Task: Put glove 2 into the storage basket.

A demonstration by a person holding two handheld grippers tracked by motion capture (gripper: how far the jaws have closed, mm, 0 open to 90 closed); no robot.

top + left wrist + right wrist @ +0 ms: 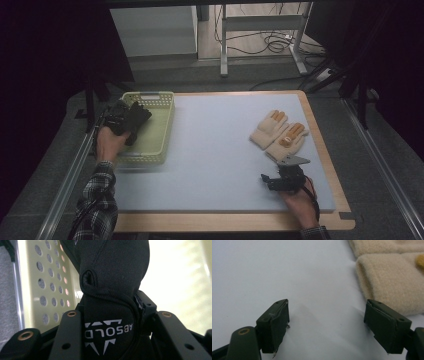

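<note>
Your left gripper [131, 120] is clenching a black glove [112, 290] over the basket [162, 131] at far left. Your right gripper [325, 322] is gaping empty, the beige gloves [277, 134] lying just beyond it, cuffs nearest.

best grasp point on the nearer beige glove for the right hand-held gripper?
Probably the cuff of the nearer beige glove: it lies flat, cuff end pointing at the right hand-held gripper, whose jaws stand open just short of it. Come in low from the person's side, along the mat.
</note>
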